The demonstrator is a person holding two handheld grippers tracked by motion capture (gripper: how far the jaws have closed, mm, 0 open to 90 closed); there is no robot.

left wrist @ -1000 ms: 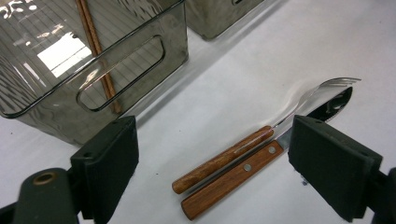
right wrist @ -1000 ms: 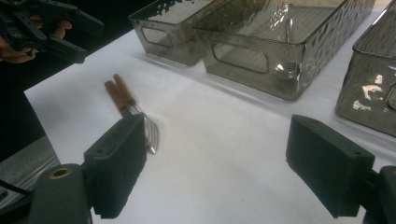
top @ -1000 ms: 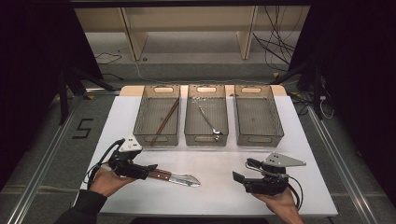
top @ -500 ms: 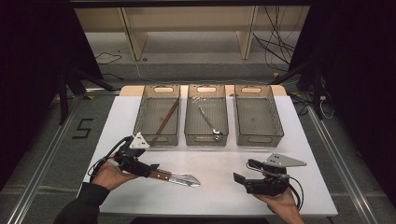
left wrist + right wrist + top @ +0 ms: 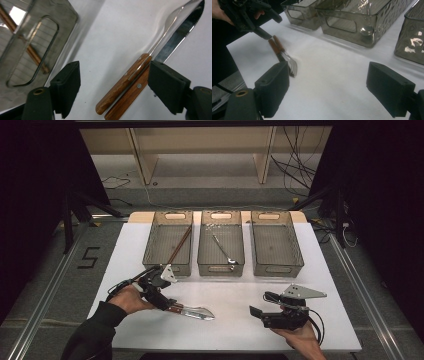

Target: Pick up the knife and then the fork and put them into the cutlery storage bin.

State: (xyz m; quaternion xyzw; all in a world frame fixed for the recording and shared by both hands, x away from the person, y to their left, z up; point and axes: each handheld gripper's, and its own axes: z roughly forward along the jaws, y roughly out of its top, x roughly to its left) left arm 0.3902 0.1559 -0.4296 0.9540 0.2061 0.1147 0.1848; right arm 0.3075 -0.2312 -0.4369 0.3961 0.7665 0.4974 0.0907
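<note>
Bare table around; left gripper, jaws spread and just closing, straddles knife and fork handles untouched.

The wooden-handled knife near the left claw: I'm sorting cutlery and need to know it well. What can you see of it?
The knife lies flat on the white table, side by side with a wooden-handled fork. Its handle looks like brown wood with a metal rivet; the blade is shiny steel with a serrated edge, pointing away from the left claw. The handle sits between the claw's open jaws, which have just been closing; one pad is right beside it, though contact is unclear.
</note>
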